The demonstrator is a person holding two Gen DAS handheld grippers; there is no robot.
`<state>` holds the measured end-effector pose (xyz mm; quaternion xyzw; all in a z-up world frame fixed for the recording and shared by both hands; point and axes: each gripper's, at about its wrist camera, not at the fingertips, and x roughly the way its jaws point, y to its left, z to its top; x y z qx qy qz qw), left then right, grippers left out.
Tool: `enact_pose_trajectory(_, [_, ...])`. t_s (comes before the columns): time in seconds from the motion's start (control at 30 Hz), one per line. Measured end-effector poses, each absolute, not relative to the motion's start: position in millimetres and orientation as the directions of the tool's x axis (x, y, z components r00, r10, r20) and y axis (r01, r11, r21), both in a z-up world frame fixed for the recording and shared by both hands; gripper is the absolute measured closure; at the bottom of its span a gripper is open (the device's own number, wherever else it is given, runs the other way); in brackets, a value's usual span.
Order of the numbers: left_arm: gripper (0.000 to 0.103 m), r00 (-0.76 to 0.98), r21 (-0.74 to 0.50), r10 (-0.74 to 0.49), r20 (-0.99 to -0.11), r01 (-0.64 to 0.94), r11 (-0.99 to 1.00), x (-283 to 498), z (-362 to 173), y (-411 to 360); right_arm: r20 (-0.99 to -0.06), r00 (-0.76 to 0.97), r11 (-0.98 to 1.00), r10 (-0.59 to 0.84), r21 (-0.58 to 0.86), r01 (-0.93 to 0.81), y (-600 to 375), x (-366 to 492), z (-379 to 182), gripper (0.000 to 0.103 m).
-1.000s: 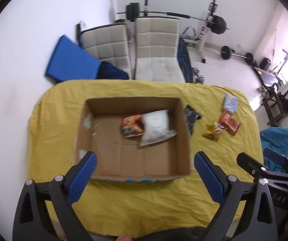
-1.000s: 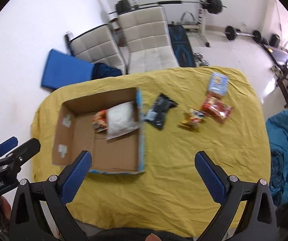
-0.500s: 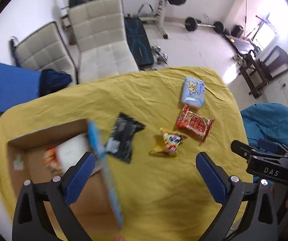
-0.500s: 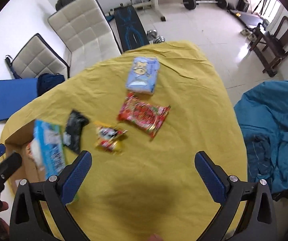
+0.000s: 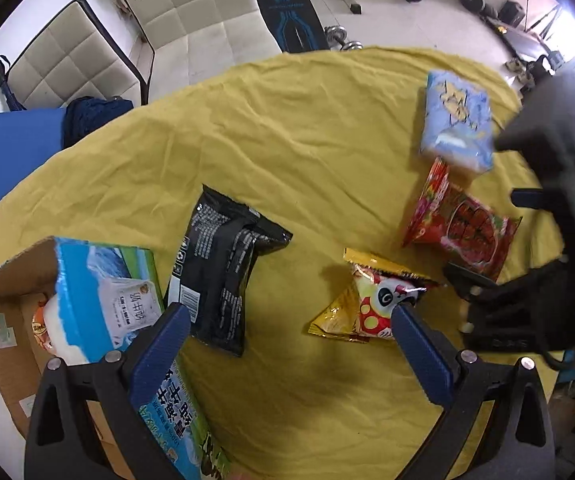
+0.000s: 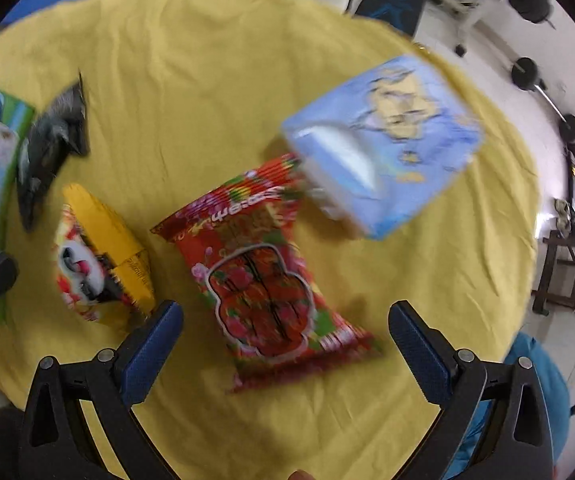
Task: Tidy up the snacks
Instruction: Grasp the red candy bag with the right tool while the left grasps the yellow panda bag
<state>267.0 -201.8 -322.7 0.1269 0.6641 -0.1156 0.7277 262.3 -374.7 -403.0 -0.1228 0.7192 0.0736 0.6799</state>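
On the yellow tablecloth (image 5: 307,128) lie a black packet (image 5: 223,268), a yellow panda packet (image 5: 367,300), a red packet (image 5: 463,232) and a light blue pack (image 5: 457,122). My left gripper (image 5: 287,348) hangs open above the cloth between the black and the yellow packet. My right gripper (image 6: 283,344) is open just above the red packet (image 6: 267,280), with the yellow packet (image 6: 99,256) to its left and the blue pack (image 6: 383,140) beyond. The cardboard box (image 5: 3,320) at far left holds an orange and a white bag.
The box's outer wall (image 5: 99,296) is printed blue and green and stands beside the left finger. White chairs (image 5: 191,12) and a blue mat (image 5: 3,156) stand behind the table, gym weights further back. A teal cushion (image 6: 543,380) lies off the table's right edge.
Both grippers have swung right, away from the box, and dropped closer to the loose snacks. The right gripper now hovers low over the red packet. Both stayed open.
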Motion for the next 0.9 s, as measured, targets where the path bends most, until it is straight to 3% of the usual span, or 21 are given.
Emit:
enact_pose_trajectory(0.07, [0.000, 0.083, 0.038, 0.010, -0.997, 0.341, 0.939, 266, -327, -204, -0.993, -0.056, 0.967, -0.099, -0.083, -0.242, -378, 268, -414, 0.021])
enact_pose_trajectory(0.1, [0.000, 0.077, 0.040, 0.014, -0.997, 0.342, 0.939, 265, -329, -206, -0.994, -0.064, 0.972, -0.092, -0.075, -0.221, -380, 268, -416, 0.026])
enact_pose_trajectory(0.33, [0.000, 0.052, 0.031, 0.014, -0.999, 0.353, 0.935, 255, -337, -214, -0.990, -0.141, 0.989, -0.026, -0.046, 0.141, -429, 233, -415, 0.047])
enact_pose_trajectory(0.5, [0.000, -0.012, -0.007, -0.002, -1.000, 0.415, 0.910, 252, -360, -240, -0.989, -0.110, 0.928, 0.102, 0.054, 0.369, -463, 201, -409, 0.047])
enact_pose_trajectory(0.57, [0.002, -0.034, -0.031, -0.018, -0.999, 0.425, 0.905, 253, -370, -248, -0.986, -0.105, 0.920, 0.132, 0.083, 0.382, -469, 202, -410, 0.041])
enact_pose_trajectory(0.6, [0.007, -0.039, -0.049, -0.035, -0.999, 0.422, 0.905, 255, -373, -251, -0.985, -0.097, 0.915, 0.146, 0.097, 0.392, -473, 202, -410, 0.038])
enact_pose_trajectory(0.73, [0.056, -0.098, -0.110, -0.077, -0.992, 0.399, 0.910, 260, -392, -261, -0.990, -0.058, 0.912, 0.126, 0.093, 0.401, -485, 202, -400, 0.035])
enact_pose_trajectory(0.8, [0.058, -0.118, -0.125, -0.085, -0.989, 0.390, 0.912, 259, -401, -264, -0.990, -0.067, 0.915, 0.122, 0.086, 0.393, -489, 207, -402, 0.036])
enact_pose_trajectory(0.87, [0.059, -0.102, -0.118, -0.084, -0.991, 0.387, 0.914, 257, -403, -265, -0.985, -0.079, 0.909, 0.151, 0.107, 0.404, -493, 216, -409, 0.052])
enact_pose_trajectory(0.9, [0.060, -0.100, -0.117, -0.084, -0.991, 0.389, 0.914, 256, -403, -265, -0.983, -0.088, 0.907, 0.160, 0.111, 0.407, -495, 217, -416, 0.052])
